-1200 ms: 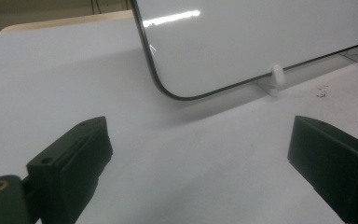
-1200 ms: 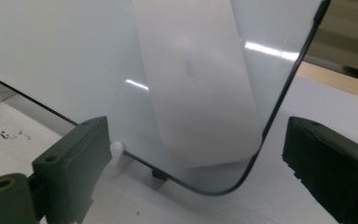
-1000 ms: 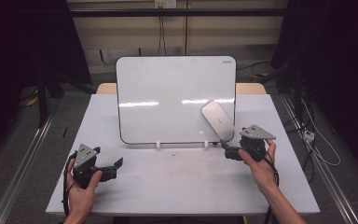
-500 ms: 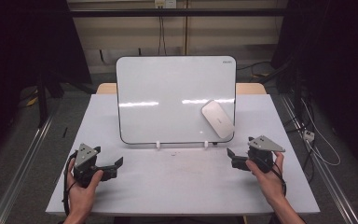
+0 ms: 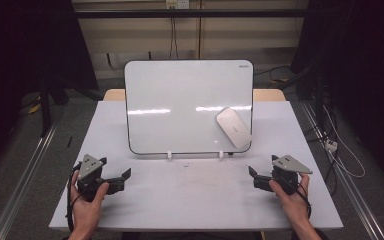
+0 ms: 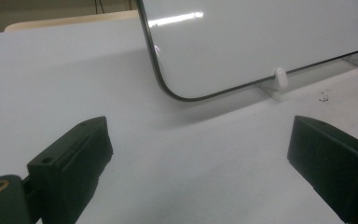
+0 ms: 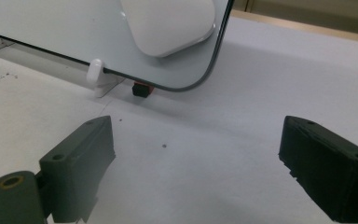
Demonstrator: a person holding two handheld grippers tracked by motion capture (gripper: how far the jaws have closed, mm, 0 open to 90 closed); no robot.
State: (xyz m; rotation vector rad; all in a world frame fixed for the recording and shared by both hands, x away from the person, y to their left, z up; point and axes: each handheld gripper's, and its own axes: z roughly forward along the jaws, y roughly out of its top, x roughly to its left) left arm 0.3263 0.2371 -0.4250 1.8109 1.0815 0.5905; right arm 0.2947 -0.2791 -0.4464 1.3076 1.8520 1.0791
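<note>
one view at a time, starting high: finding the left claw (image 5: 120,179) gaping wide and empty over the near left of the counter (image 5: 195,200), and the right claw (image 5: 255,179) likewise spread and empty at the near right, having just been narrowing slightly with nothing between the jaws. spotting the eraser (image 5: 234,127), white and rounded, clinging aslant to the lower right of the upright whiteboard (image 5: 180,110), well apart from both claws. moving to the left gripper view: looking past spread jaws at the board's lower corner and one white foot (image 6: 279,77). moving to the right gripper view: looking between spread jaws toward the eraser (image 7: 168,23), up and beyond. judging it light, stiff and smooth-shelled, probably slippery. favouring a square pinch across its narrower sides, while minding the board tipping on its feet.
</note>
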